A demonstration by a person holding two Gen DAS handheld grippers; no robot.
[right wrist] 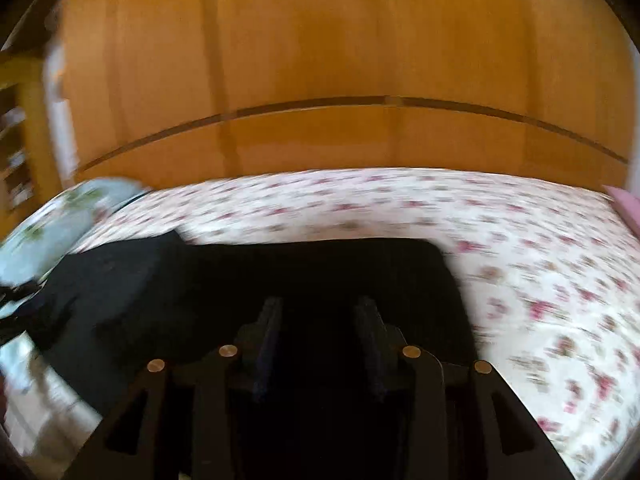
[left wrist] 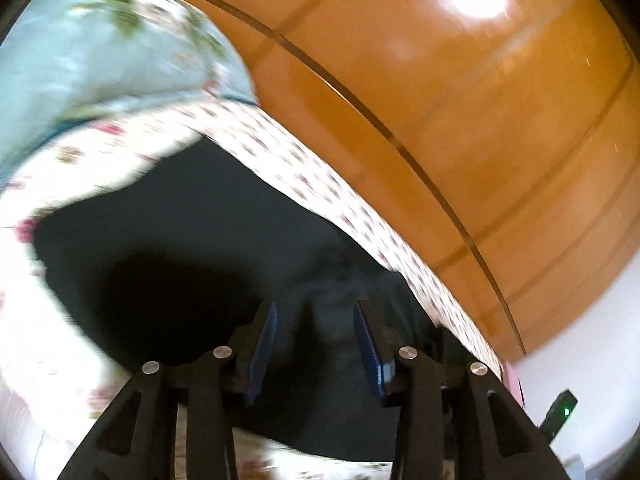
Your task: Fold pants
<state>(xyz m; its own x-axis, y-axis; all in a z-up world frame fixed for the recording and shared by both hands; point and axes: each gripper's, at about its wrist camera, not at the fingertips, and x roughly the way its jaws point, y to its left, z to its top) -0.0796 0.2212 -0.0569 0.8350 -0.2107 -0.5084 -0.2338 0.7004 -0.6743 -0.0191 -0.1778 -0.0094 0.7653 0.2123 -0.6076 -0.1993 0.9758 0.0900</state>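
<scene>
Dark pants (left wrist: 192,232) lie spread on a bed with a white floral sheet (left wrist: 316,168). In the left wrist view my left gripper (left wrist: 316,312) hangs just above the dark cloth, its jaws open with nothing between them. In the right wrist view the pants (right wrist: 320,272) lie flat with a straight far edge and a rounded right corner. My right gripper (right wrist: 320,308) is open over the cloth, and nothing shows between its jaws. Both views are motion-blurred.
A wooden wardrobe (right wrist: 320,60) stands behind the bed. A pale blue floral pillow (left wrist: 100,48) lies at the left end and shows in the right wrist view (right wrist: 60,216). A pink item (right wrist: 624,204) lies at the bed's right edge. A dark device with a green light (left wrist: 560,412) sits low right.
</scene>
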